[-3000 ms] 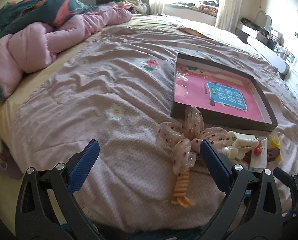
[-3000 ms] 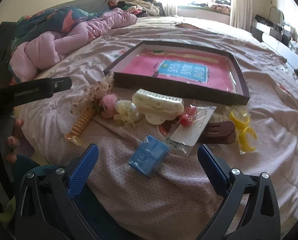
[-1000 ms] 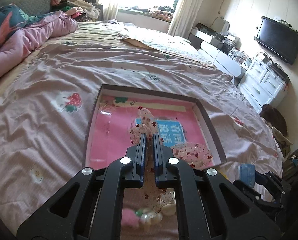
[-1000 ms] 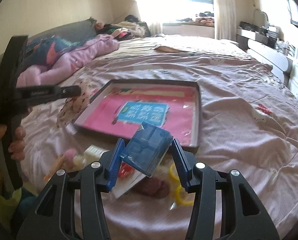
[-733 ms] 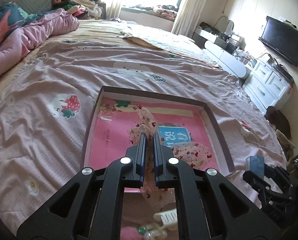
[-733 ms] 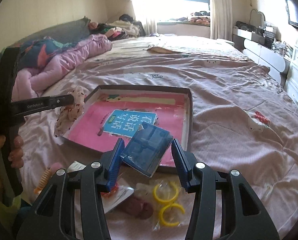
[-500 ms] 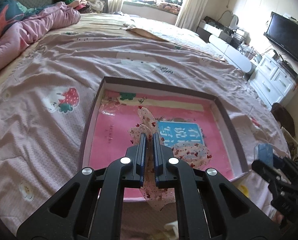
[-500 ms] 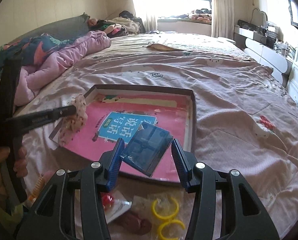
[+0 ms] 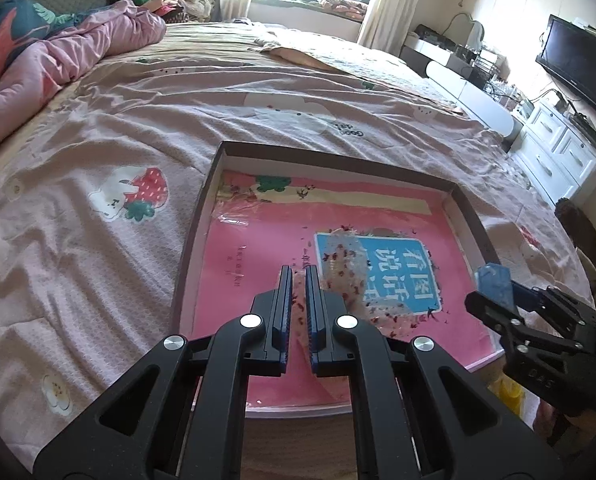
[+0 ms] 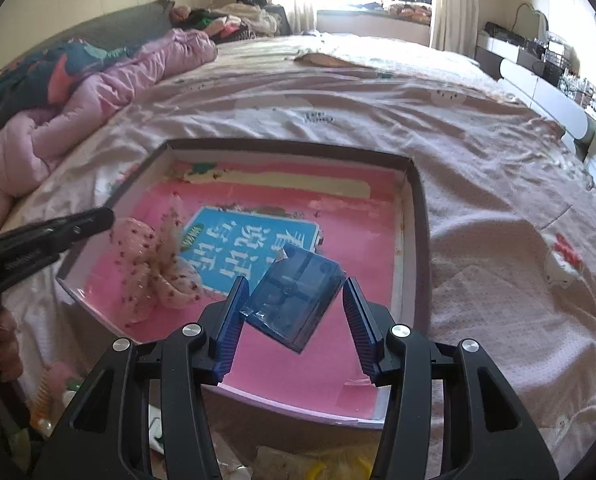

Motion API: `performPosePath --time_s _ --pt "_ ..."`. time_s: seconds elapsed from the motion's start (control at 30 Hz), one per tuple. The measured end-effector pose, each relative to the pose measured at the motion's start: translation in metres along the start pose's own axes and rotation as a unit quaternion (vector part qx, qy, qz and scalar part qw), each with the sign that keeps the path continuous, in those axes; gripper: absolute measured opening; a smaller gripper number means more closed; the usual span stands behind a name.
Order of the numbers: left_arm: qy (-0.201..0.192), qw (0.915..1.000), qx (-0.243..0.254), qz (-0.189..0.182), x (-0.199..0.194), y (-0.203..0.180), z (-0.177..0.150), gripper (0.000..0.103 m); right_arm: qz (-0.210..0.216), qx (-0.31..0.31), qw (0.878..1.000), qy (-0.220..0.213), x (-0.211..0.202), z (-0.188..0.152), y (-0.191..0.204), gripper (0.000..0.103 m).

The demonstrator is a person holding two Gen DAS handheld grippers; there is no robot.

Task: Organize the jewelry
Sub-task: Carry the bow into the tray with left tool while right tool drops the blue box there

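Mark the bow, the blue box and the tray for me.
bow (image 10: 154,268): right wrist view, its spotted fabric loops.
blue box (image 10: 294,300): right wrist view, its top face.
tray (image 10: 420,240): right wrist view, its right wall.
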State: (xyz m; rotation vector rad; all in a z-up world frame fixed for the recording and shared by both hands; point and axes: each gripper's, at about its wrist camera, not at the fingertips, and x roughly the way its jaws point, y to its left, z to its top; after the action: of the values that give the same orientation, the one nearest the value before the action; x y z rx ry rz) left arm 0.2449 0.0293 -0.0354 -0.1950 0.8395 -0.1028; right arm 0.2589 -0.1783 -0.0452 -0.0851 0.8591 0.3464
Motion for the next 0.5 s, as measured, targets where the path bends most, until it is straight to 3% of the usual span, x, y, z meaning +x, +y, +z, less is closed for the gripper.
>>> performPosePath --time_s 0.13,0.23,0.27,0.3,0.37,0.43,0.5 --pt "0.002 1.0000 -0.003 0.003 0.000 0.002 0.000 0.005 -0.001 0.007 1.000 0.014 0.008 -0.004 -0.004 0.047" --pt "0.002 1.0000 -0.004 0.002 -0.003 0.002 -0.002 0.021 0.006 0.013 1.000 0.019 0.008 -0.008 -0.007 0.047" --pt "0.003 1.0000 -0.003 0.002 -0.004 0.001 -0.002 0.021 0.006 0.012 1.000 0.018 0.007 -0.009 -0.007 0.048" --pt "0.002 1.0000 -0.002 0.002 -0.005 0.001 -0.002 0.021 0.007 0.012 1.000 0.016 0.006 -0.010 -0.007 0.050" --pt "0.000 1.0000 -0.002 0.002 -0.007 0.001 -0.003 0.024 0.010 0.017 1.000 0.011 0.002 -0.012 -0.009 0.063" --pt "-0.002 1.0000 -0.004 0.004 -0.011 0.001 -0.004 0.036 0.013 0.022 1.000 0.005 -0.003 -0.014 -0.011 0.064" --pt "-0.005 1.0000 -0.007 0.004 -0.015 0.002 -0.004 0.036 0.012 0.023 1.000 0.001 -0.009 -0.015 -0.013 0.065"
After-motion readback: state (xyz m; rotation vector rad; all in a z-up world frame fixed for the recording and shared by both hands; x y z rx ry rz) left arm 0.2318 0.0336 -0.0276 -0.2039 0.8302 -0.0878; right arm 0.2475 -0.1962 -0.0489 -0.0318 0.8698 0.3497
